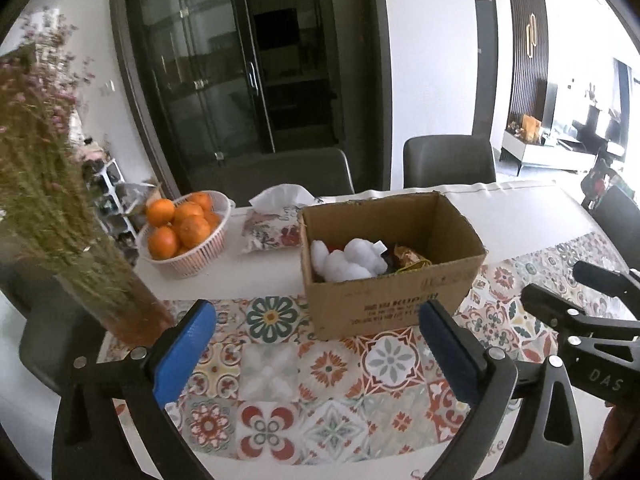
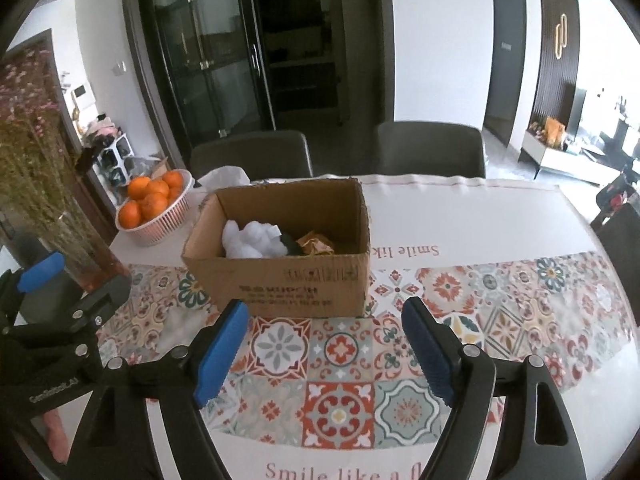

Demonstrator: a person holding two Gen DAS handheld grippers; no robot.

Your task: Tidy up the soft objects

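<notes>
**Dining Table, Box Filled, Both Grippers Held Back**

A dining table [image 2: 480, 216] under a tile-patterned cloth fills the foreground, with dark chairs and a glass-doored cabinet behind. The cardboard box [image 2: 280, 280] stands open near the middle, holding a white plush toy [image 2: 248, 238], a dark item and a crumpled brown-orange piece. The left gripper [image 1: 316, 316] angles down toward the box from the near side, its blue pads [image 1: 180, 352] spread wide with nothing between them. The right gripper [image 2: 324, 316] tilts the same way alongside, jaws likewise apart and empty. A basket of oranges [image 1: 184, 228], a tissue pack [image 1: 276, 224] and a vase of dried flowers [image 1: 52, 184] sit to the left.
</notes>
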